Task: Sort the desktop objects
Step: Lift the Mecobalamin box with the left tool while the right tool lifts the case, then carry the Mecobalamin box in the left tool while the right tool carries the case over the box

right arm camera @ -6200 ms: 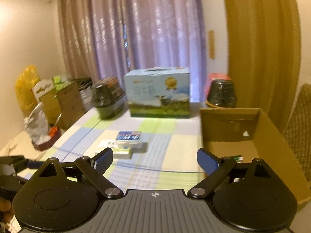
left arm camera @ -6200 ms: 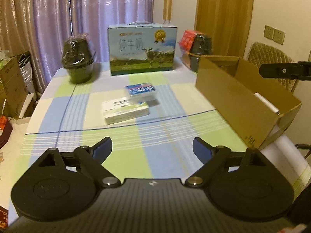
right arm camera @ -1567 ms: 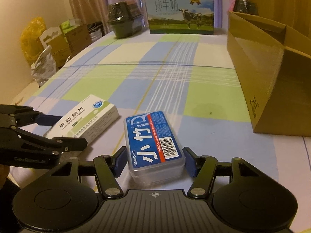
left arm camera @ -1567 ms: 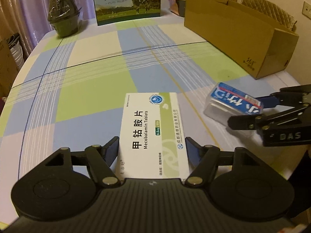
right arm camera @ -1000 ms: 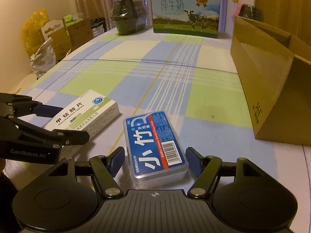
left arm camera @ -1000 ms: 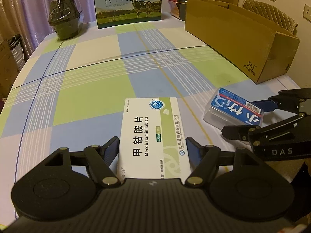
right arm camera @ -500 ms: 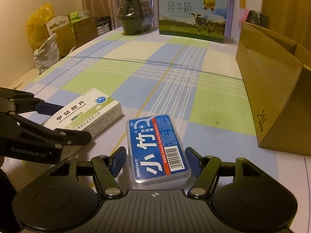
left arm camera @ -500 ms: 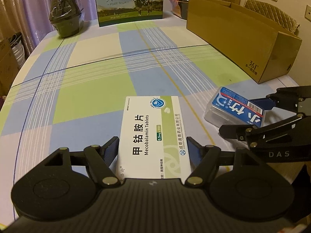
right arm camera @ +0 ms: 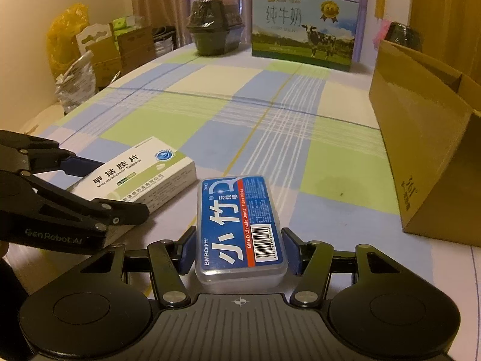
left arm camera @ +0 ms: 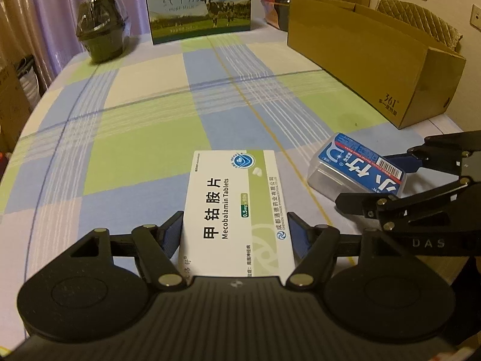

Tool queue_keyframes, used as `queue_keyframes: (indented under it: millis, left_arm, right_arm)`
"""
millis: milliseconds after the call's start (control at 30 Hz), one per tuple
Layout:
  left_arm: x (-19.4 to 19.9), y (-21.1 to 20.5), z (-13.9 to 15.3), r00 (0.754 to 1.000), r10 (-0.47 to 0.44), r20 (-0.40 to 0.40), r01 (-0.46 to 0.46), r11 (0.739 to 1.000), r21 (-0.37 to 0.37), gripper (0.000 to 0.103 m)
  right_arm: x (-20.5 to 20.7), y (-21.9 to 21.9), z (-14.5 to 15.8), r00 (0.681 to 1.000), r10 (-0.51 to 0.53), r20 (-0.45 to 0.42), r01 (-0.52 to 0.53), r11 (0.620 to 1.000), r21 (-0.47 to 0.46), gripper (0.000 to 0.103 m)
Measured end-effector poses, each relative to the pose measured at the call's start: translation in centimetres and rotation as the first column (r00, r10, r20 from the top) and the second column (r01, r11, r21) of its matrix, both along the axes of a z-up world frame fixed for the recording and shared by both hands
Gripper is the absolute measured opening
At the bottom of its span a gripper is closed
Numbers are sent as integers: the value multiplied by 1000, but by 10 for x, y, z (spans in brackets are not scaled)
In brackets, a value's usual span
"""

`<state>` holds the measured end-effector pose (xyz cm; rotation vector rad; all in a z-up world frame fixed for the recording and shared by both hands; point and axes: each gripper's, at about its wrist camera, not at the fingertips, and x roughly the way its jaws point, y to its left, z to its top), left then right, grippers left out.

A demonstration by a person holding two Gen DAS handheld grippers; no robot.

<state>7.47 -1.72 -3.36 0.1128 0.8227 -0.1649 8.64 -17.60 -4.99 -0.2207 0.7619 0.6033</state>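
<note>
Tablecloth [left arm camera: 144, 138] farther beneath both boxes.

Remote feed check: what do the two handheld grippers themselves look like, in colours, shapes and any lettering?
Both are matte black. The left gripper and right gripper each have a ribbed central body flanked by two round discs, angled link arms with silver pivot pins, and blue pads on the fingers. Seen from the side, the left one reads "GenRobot.AI" and the right one "DAS". No cables or sleeves are visible.
</note>
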Motion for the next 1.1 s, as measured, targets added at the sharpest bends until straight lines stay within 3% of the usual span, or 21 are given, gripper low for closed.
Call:
queue_keyframes:
  millis: [533, 1100]
  left_arm:
    - [-9, -3, 15, 999, -8, 45, 8, 1000, -7, 67]
    - [-27, -14, 30, 999, 25, 37, -23, 999, -43, 67]
  right_arm:
    - [-4, -12, 11, 998, -54, 25, 53, 998, 31, 55]
    - [-13, -29, 35, 994, -88, 58, 83, 993, 83, 55]
